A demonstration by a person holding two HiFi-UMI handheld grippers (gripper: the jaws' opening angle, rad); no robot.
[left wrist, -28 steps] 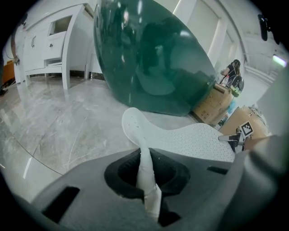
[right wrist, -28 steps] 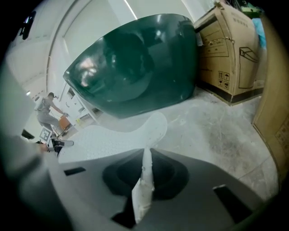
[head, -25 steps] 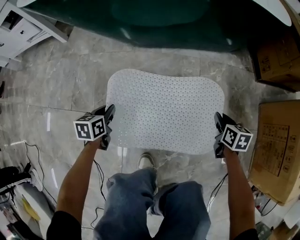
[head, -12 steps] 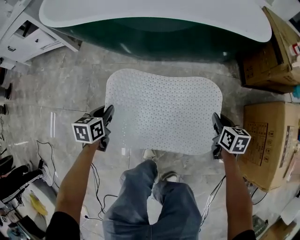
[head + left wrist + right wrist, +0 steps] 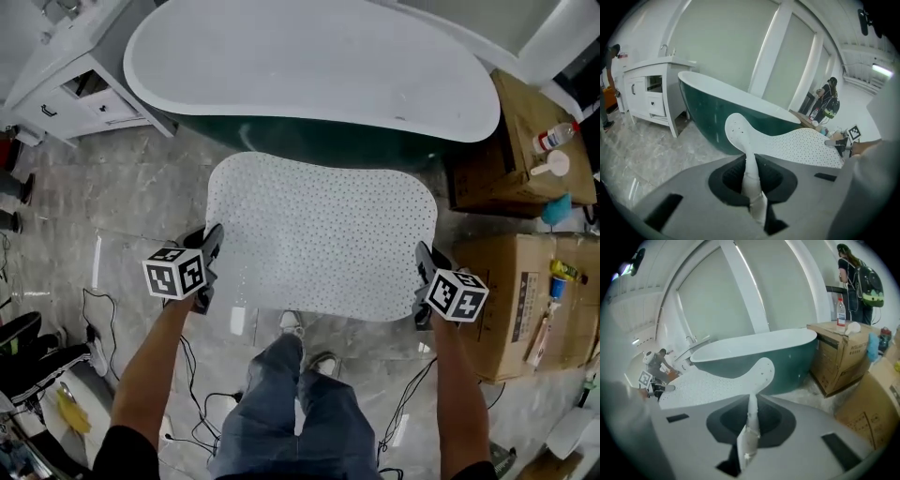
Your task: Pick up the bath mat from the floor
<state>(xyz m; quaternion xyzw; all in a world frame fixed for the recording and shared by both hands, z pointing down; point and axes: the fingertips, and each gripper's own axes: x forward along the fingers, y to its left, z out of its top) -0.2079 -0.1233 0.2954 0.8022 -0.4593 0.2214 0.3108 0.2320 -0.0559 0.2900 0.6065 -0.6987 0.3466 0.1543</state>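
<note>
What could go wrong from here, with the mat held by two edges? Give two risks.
The left tongs and right tongs pinch only thin edge strips of the bath mat, so it might slip out.
Its far edge is near the bathtub and might catch on it.

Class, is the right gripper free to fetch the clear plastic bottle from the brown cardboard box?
Probably not: the right gripper is shut on the white perforated bath mat. Nothing blocks the clear plastic bottle on the brown cardboard box.

Bathroom (freestanding bathtub [image 5: 309,75], vanity [image 5: 56,70])
</note>
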